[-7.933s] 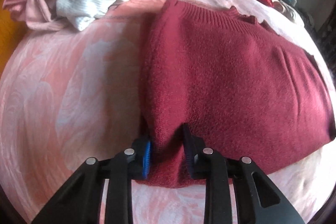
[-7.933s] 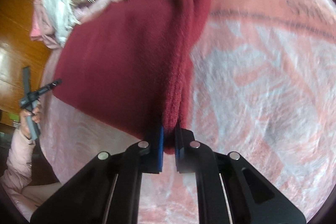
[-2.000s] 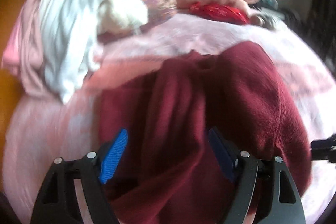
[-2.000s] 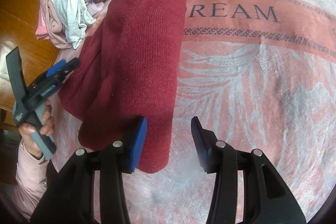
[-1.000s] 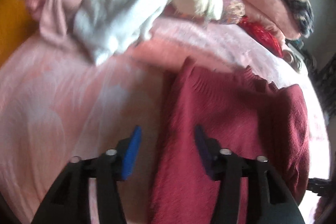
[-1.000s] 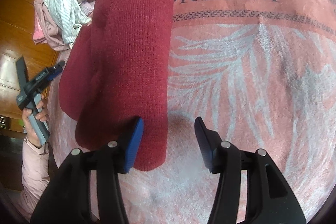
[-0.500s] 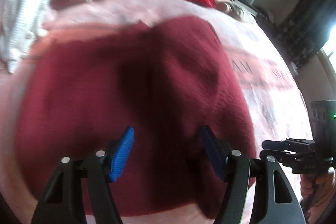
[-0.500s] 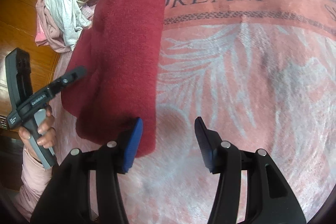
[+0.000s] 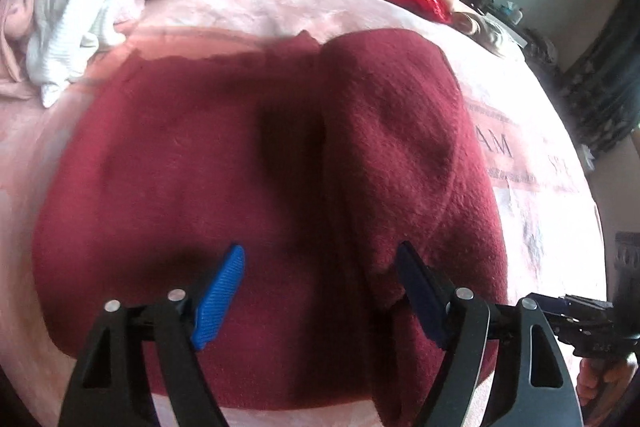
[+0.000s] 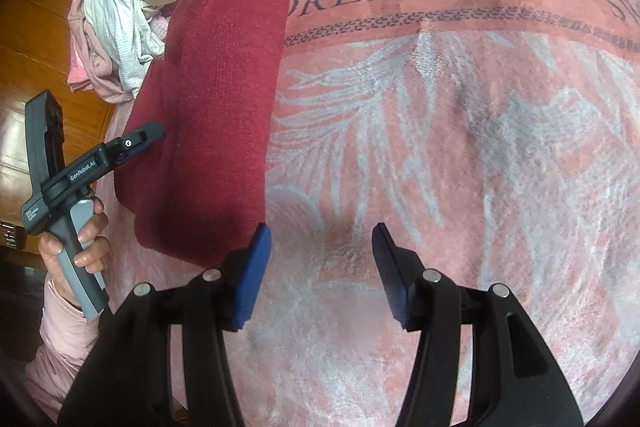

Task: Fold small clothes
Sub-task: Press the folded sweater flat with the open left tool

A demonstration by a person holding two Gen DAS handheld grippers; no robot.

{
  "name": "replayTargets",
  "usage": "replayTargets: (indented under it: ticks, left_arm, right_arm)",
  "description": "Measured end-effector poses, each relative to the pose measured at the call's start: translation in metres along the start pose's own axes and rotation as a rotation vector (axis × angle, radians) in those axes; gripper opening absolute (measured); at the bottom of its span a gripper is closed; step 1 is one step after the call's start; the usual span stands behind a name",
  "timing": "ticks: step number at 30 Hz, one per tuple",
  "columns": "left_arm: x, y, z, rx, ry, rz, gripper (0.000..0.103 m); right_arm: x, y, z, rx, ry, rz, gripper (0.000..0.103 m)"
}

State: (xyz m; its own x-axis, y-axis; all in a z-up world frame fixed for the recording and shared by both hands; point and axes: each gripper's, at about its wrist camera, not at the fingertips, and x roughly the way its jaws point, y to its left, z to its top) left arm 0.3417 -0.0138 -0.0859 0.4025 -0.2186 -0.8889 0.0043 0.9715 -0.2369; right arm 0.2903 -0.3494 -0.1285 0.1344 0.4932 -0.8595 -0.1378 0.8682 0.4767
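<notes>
While its jaws are opening, the left gripper [image 9: 320,287] is hovering over the folded dark-red knitted sweater [image 9: 224,187], gripping nothing. Beside it, the right gripper [image 10: 322,267] is hanging spread and empty over the pink patterned blanket [image 10: 460,147].

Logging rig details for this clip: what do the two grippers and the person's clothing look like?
Both grippers, left and right, have black triangular fingers with cut-outs, silver rivets and ribbed blue pads. The left one's grey handle carries white GenRobot.AI lettering. Sleeve: pale pink.

A home bedroom: a pink "DREAM" blanket [image 10: 460,131] covers the bed, loose clothes [image 10: 128,15] upper left, wooden floor [image 10: 36,27] beyond.
</notes>
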Motion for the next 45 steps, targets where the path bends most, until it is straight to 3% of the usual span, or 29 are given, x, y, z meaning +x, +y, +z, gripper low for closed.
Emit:
replayTargets:
  ticks: [3, 6, 15, 18, 24, 29, 32, 34, 37, 42, 45]
  left_arm:
    - [0.013, 0.000, 0.002, 0.004, 0.034, 0.018, 0.079]
    - [0.026, -0.001, 0.005, -0.003, 0.057, 0.021, 0.086]
    - [0.021, 0.005, 0.007, -0.064, 0.052, -0.043, 0.087]
    - [0.012, 0.016, 0.005, -0.077, 0.053, -0.023, 0.087]
    - [0.012, 0.016, -0.009, 0.028, 0.113, 0.017, 0.089]
    - [0.018, 0.004, -0.025, 0.103, 0.107, 0.030, 0.096]
    - [0.020, 0.009, -0.021, 0.029, 0.104, -0.014, 0.098]
    - [0.016, 0.016, -0.018, -0.021, 0.093, -0.102, 0.098]
    - [0.014, 0.021, -0.012, -0.060, 0.105, -0.170, 0.097]
    - [0.010, 0.038, -0.007, -0.128, 0.131, -0.222, 0.098]
    - [0.007, 0.048, -0.013, -0.154, 0.133, -0.206, 0.098]
  right_arm:
    - [0.003, 0.006, 0.001, -0.007, 0.005, -0.001, 0.054]
    - [0.007, 0.012, 0.002, -0.020, 0.012, 0.000, 0.054]
    - [0.014, 0.016, 0.003, -0.026, 0.027, -0.003, 0.054]
    - [0.012, 0.013, 0.002, -0.022, 0.026, -0.012, 0.054]
    - [0.010, 0.017, 0.002, -0.027, 0.022, -0.006, 0.055]
    - [0.015, 0.021, 0.001, -0.030, 0.030, -0.013, 0.057]
    - [0.017, 0.023, 0.001, -0.035, 0.036, -0.017, 0.057]
    - [0.018, 0.023, 0.001, -0.034, 0.037, -0.013, 0.057]
    - [0.017, 0.022, 0.001, -0.027, 0.034, -0.012, 0.057]
    - [0.013, 0.016, 0.000, -0.020, 0.029, -0.009, 0.057]
    - [0.010, 0.013, -0.001, -0.025, 0.028, -0.002, 0.057]
